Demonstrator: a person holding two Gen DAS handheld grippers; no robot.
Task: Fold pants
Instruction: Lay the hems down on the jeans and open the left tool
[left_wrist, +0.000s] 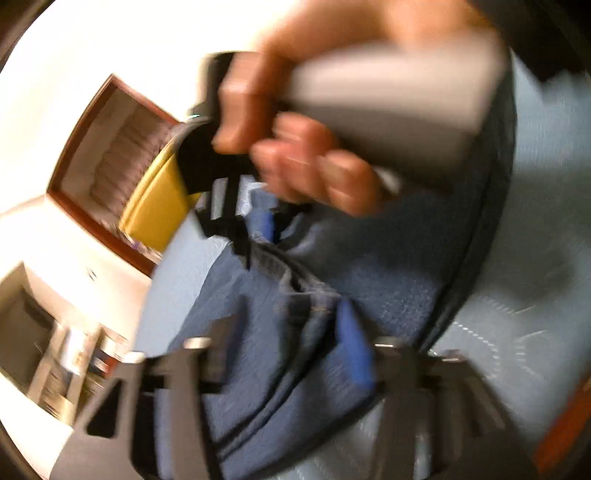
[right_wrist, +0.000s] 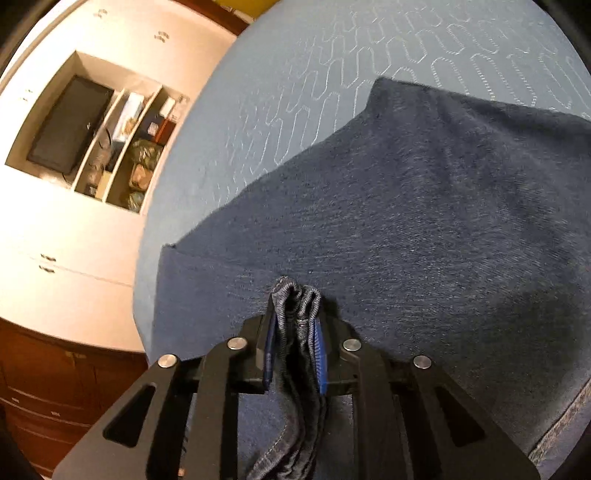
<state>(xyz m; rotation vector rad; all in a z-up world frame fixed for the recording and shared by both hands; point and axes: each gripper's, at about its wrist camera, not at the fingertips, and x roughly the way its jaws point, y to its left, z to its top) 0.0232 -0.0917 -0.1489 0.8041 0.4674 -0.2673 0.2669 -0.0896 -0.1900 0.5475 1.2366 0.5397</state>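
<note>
Both tools clamp bunched pants (right_wrist: 424, 206) edge: right tool (right_wrist: 295, 332), left tool (left_wrist: 291, 332); thick bunch may slip out mid-fold.

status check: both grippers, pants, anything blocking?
Right gripper shut on bunched pants edge. Left gripper holds pants fabric too, view blurred. Pants draped over blue bedspread. Right hand close ahead of left camera; nothing else in the way.

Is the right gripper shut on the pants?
Shut: the right gripper pinches a bunched denim edge of the pants between its blue pads.
</note>
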